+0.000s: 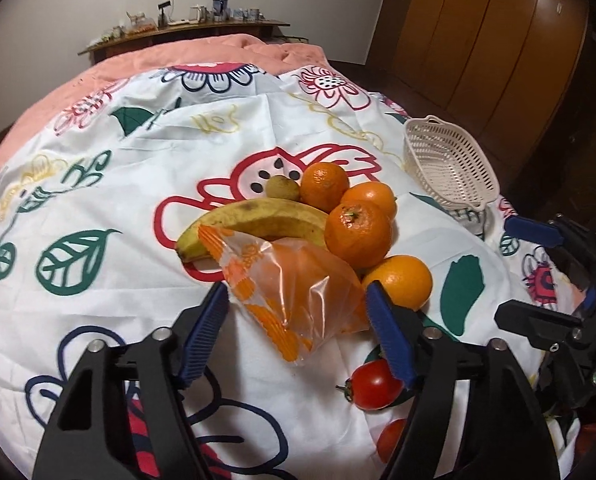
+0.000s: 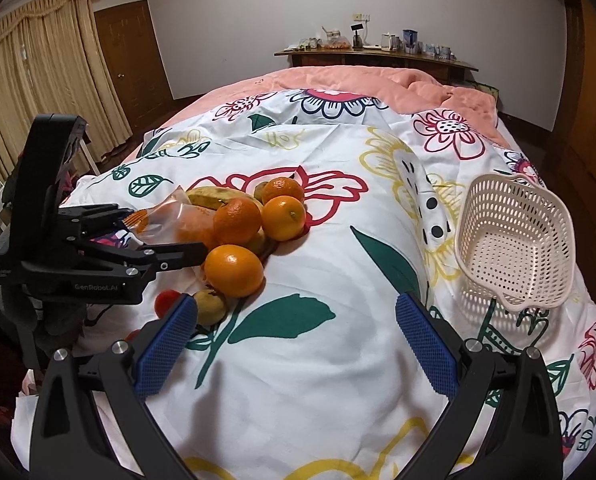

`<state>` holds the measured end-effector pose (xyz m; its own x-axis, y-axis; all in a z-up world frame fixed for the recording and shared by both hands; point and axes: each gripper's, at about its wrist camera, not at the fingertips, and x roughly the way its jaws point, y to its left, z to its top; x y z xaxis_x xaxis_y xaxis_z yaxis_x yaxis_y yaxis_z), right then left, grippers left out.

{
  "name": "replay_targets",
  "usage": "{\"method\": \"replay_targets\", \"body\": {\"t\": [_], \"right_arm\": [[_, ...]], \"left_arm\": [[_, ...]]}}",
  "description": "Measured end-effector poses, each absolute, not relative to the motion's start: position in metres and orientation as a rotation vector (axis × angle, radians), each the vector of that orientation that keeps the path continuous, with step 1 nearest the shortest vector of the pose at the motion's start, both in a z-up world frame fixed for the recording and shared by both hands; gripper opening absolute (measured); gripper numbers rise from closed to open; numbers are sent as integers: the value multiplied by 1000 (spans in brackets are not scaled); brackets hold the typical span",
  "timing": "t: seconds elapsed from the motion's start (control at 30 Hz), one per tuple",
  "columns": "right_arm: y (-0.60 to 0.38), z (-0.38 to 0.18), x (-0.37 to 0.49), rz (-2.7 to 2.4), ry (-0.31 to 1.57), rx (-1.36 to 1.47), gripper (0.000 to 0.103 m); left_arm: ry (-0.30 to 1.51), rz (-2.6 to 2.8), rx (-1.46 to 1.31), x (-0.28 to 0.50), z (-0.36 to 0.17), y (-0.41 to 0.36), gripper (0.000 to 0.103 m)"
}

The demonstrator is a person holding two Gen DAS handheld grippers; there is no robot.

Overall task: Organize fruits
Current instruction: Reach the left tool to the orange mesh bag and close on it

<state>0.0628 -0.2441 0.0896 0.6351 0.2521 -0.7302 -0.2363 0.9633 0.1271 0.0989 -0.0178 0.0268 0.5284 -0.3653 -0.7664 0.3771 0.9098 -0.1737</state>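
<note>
Bedroom, fruit-sorting under way: left hand-held gripper point(image 1: 295, 328) straddles bagged orange point(image 1: 293, 284) at near edge of fruit pile point(image 1: 338, 216), jaws not yet pressing. Right hand-held gripper point(image 2: 295, 344) released, empty. Basket point(image 2: 514, 240) right of pile, unfilled. Next: clench on bag, lift, carry to basket.

The banana point(image 1: 257, 218) is half covered by the bagged fruit point(image 1: 293, 280); what the bag holds shows only as an orange blur through the plastic. A second tomato point(image 1: 392, 438) is mostly hidden behind the left tool point(image 1: 298, 312)'s finger. In the right wrist view the tomato point(image 2: 165, 303) peeps out behind the right tool point(image 2: 295, 320)'s finger, and a small brownish fruit point(image 2: 209, 308) is partly covered. Whether the left tool's pads touch the bag cannot be told. The shelf point(image 2: 378, 54) items are too small to name. The basket point(image 1: 446, 162) hides the bedsheet point(image 1: 97, 200) behind it.
</note>
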Motion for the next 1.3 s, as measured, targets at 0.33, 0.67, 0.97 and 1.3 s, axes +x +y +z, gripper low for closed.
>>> {"method": "replay_targets", "body": {"t": [0.33, 0.67, 0.97, 1.3], "right_arm": [[-241, 87, 64, 279, 846, 18, 98], [-245, 87, 64, 276, 846, 28, 98], [-238, 89, 65, 286, 844, 18, 98], [-231, 88, 65, 299, 853, 11, 98]], "left_arm": [[899, -464, 2, 99, 27, -17, 59], [848, -420, -46, 85, 42, -1, 57], [851, -340, -65, 80, 44, 20, 57], [893, -326, -106, 90, 32, 18, 70]]}}
